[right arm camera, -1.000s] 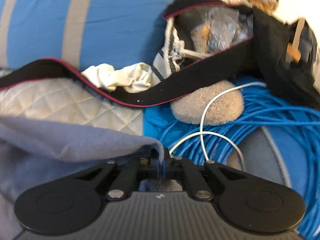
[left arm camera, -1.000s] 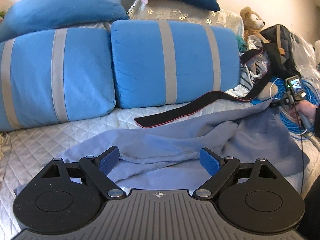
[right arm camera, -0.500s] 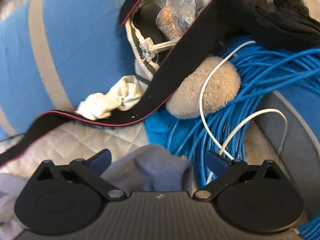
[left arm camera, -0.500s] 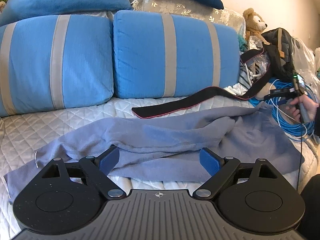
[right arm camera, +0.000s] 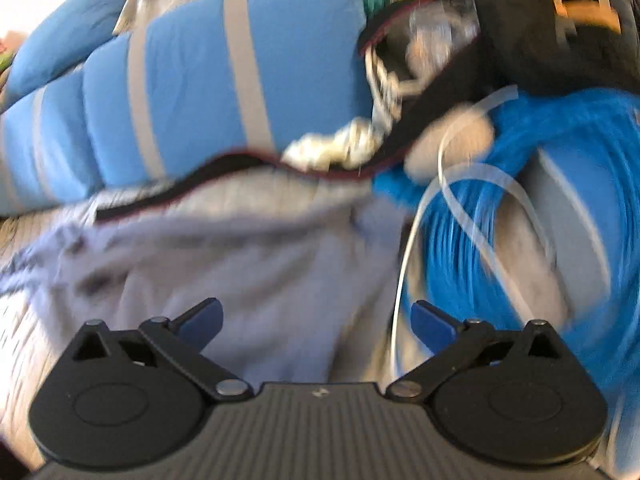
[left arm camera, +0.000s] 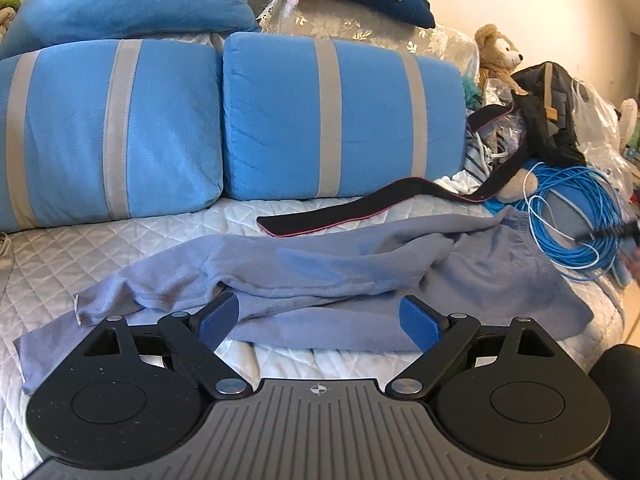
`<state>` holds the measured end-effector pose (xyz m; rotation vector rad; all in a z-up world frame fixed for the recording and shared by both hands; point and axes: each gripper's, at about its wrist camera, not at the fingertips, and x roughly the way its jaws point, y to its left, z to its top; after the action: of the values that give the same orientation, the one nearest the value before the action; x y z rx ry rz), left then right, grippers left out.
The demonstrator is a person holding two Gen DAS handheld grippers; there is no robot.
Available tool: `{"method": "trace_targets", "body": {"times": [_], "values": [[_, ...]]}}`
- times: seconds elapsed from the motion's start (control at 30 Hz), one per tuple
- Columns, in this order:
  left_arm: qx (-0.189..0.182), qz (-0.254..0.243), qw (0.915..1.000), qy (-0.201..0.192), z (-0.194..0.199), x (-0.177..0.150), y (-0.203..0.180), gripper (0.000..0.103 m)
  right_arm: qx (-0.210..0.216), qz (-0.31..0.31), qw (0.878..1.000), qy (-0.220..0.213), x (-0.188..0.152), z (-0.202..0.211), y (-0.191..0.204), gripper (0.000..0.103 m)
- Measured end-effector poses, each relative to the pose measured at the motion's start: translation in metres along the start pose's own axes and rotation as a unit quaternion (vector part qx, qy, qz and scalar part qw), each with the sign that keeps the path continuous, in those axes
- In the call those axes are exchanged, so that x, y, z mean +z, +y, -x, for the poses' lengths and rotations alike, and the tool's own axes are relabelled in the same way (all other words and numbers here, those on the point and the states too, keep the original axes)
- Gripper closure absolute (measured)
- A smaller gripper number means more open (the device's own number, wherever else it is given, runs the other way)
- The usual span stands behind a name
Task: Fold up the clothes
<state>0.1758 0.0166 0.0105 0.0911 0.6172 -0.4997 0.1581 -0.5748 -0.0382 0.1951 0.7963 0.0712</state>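
No readable writing turned up anywhere. The only mark was a small crosshair emblem on the left gripper's [left arm camera: 319, 318] ribbed grey body; the right wrist view was too blurred.

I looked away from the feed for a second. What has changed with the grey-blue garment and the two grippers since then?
The right gripper, which was shut on an edge of the grey-blue garment, opened, let it go and pulled back; its jaws are now wide and empty. The garment, bunched before, now lies spread along the quilted bed. The left gripper stayed open and empty, the striped blue cushions unmoved.
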Motion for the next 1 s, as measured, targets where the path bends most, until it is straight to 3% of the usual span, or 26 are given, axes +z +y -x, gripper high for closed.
{"method": "trace_targets", "body": {"times": [0.2, 0.4, 0.57, 0.77, 1.0], "values": [[0.006, 0.008, 0.9999, 0.003, 0.009, -0.006, 0.004, 0.015, 0.022, -0.058, 0.998, 0.028, -0.074, 0.02, -0.007, 0.0], [0.014, 0.014, 0.9998, -0.002, 0.021, -0.007, 0.006, 0.015, 0.065, -0.134, 0.988, 0.04, -0.117, 0.016, -0.023, 0.001], [0.018, 0.012, 0.9998, -0.003, 0.03, -0.009, 0.008, 0.015, 0.126, -0.248, 0.96, 0.037, -0.145, 0.013, -0.048, 0.005], [0.028, 0.023, 0.9993, 0.004, 0.024, -0.012, 0.011, 0.015, 0.19, -0.345, 0.919, -0.006, -0.167, 0.009, -0.061, 0.006], [0.027, 0.017, 0.9994, 0.01, 0.02, -0.014, 0.006, 0.015, 0.232, -0.371, 0.898, -0.045, -0.181, 0.013, -0.06, 0.006]]}}
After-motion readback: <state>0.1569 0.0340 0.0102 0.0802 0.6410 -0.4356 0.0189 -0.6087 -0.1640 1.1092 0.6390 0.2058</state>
